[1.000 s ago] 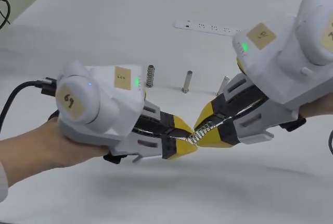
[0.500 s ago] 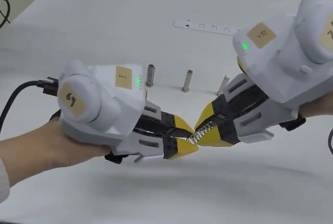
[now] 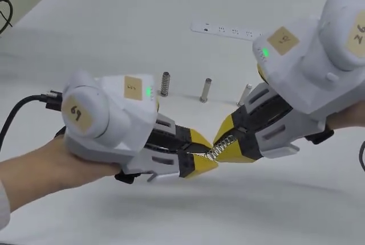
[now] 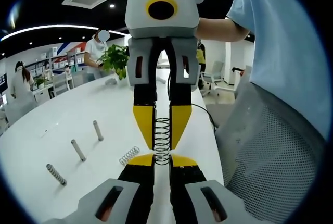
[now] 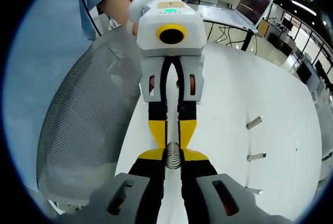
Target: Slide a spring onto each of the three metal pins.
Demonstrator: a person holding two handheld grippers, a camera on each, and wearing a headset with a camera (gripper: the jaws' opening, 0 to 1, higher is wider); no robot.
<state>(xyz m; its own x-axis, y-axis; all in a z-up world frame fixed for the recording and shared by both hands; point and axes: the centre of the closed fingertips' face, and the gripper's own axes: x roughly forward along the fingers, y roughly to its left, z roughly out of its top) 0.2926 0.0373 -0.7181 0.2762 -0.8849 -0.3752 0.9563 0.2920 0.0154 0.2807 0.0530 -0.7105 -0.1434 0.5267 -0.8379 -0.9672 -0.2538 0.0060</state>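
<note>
Transfer of the small steel coil spring (image 4: 162,139) between the two tools looks to be the step in hand. The right gripper (image 5: 173,157) has its yellow-tipped jaws drawn in narrow, with the spring lying lengthwise between them and touched on both sides. The left gripper (image 4: 162,160) is almost closed and nips the spring's near end, and the two meet tip to tip above the white workbench (image 3: 114,23). Beyond them stand three short upright metal pins: the leftmost pin (image 3: 165,84) already wears a spring, the bare middle pin (image 3: 206,89) stands near it, and the third pin (image 3: 245,93) is partly hidden behind the right gripper. Another loose spring (image 4: 129,155) lies on the bench near the pins. To do this well, I judge, one gripper should let go only when the other has a sure pinch, light enough not to crush the coils. Hold the spring near one end, so the open far end juts clear of the tips, then bring its axis in line with a bare pin before lowering it.
</note>
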